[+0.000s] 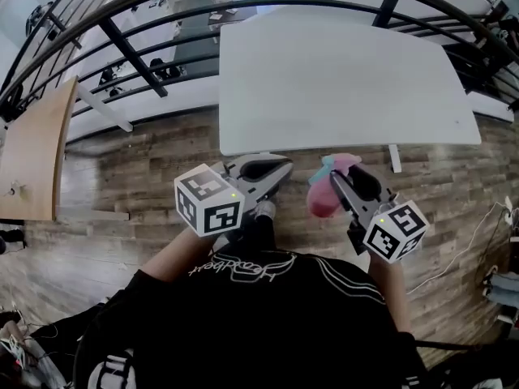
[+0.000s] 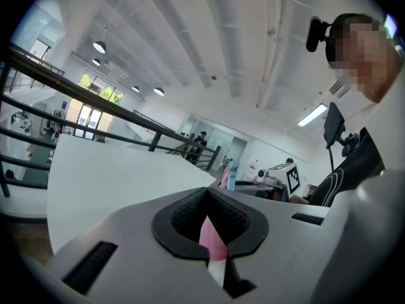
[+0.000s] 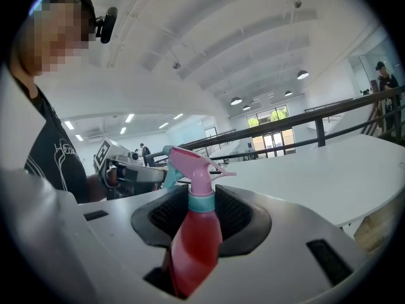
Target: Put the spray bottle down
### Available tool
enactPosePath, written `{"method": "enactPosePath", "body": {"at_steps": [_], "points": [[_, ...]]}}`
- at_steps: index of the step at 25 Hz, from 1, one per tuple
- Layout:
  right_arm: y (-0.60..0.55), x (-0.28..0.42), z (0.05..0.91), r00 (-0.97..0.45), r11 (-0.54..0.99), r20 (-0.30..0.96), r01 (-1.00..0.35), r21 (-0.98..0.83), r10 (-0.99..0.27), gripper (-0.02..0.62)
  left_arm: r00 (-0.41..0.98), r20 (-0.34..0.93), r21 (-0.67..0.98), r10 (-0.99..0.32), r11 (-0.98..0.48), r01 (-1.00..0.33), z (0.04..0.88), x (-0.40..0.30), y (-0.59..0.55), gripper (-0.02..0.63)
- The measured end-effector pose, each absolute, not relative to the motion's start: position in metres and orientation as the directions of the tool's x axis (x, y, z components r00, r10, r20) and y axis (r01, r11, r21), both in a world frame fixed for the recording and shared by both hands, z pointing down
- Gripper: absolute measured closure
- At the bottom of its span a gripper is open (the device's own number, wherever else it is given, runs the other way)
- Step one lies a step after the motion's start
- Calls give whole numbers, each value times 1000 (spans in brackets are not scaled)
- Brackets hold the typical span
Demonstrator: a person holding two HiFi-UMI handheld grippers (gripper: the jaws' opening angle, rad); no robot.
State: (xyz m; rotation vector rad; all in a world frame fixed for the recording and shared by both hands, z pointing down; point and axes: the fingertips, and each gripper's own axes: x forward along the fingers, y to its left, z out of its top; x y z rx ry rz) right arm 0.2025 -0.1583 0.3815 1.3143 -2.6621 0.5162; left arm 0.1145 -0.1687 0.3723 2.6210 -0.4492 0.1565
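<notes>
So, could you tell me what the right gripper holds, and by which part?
The right gripper clamps a pink spray bottle at its neck and shoulder, by the teal collar.

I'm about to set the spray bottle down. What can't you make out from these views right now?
- Base of the spray bottle: cut off by the gripper body in the right gripper view, and covered by the right gripper in the head view.
- Pink sliver between the left gripper's near-closed jaws: too little shows to name it.
- The bottle's height above the table: no view shows it.
</notes>
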Motion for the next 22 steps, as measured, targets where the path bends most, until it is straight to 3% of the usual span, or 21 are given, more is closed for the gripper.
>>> {"method": "enactPosePath", "body": {"at_steps": [22], "points": [[-320, 162, 379, -630, 603, 291, -776, -186, -720, 462, 950, 170, 442, -261, -842, -310, 380, 89, -315, 599]]}}
